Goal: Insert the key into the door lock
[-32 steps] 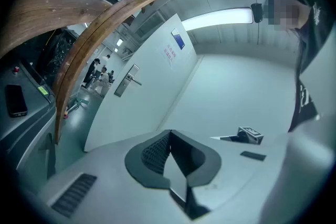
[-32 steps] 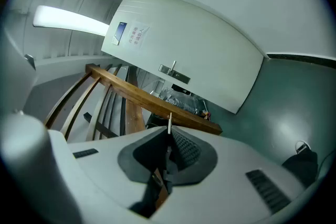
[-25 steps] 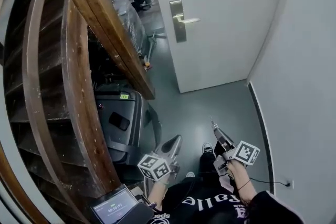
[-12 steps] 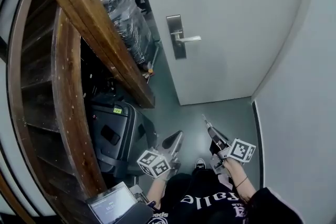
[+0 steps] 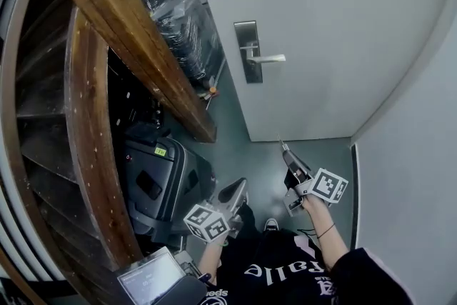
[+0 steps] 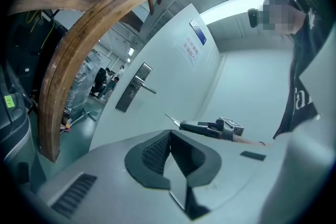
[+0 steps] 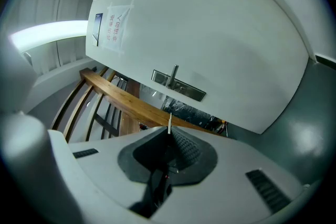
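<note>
At the far left, the wooden stair rail (image 5: 107,18) curves up. Below it sits a black box (image 5: 161,186) with a little green label (image 5: 161,151). Its print is too small to read. Near the bottom, the left gripper (image 5: 235,191) has its jaws pressed together with nothing in them. The shirt (image 5: 285,271) just beside it has white letters that look like "alle". Next comes the right gripper (image 5: 290,158). Its jaws are squeezed on the key (image 5: 282,146), and the thin tip pokes out toward the door (image 5: 335,11). Compared with a second ago, this gripper is farther forward. The lock plate (image 5: 248,51) and its handle (image 5: 270,59) now sit lower in the head view and look bigger. So the person is probably stepping closer, but the key is well apart from the lock. A paper sign (image 7: 116,26) on the door has red writing, too blurry to read.
</note>
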`<move>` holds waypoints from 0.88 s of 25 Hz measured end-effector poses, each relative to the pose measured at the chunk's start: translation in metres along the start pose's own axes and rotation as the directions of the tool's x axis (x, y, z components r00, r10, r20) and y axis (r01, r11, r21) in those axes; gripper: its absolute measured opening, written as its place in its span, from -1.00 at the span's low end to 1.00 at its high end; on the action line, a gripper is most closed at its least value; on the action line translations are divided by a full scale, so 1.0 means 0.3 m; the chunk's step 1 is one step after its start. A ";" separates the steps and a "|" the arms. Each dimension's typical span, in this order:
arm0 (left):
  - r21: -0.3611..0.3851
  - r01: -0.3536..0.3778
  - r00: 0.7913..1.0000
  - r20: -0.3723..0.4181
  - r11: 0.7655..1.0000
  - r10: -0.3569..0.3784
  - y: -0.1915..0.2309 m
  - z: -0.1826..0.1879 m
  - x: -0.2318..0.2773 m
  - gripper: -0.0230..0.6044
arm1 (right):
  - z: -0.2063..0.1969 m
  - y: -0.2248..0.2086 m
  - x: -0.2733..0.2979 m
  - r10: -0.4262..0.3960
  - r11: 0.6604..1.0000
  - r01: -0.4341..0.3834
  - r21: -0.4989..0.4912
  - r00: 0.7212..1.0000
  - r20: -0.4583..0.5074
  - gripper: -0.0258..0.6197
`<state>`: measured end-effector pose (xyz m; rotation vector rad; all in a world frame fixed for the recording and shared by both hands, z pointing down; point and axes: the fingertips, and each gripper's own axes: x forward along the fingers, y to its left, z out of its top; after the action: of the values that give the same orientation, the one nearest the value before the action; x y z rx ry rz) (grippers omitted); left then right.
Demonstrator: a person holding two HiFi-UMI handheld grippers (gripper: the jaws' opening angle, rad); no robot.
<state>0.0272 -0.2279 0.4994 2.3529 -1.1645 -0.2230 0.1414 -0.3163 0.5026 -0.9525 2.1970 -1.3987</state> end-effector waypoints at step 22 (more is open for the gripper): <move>0.052 0.127 0.990 -0.060 0.991 -0.124 0.549 0.385 0.321 -0.91 | 0.318 -0.159 0.808 -0.035 0.967 -0.025 0.254 0.973 0.230 -0.82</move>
<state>-0.0693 -0.4286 0.4898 2.4673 -1.0093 -0.1680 0.0462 -0.5631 0.5153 -0.9727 1.7954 -1.4486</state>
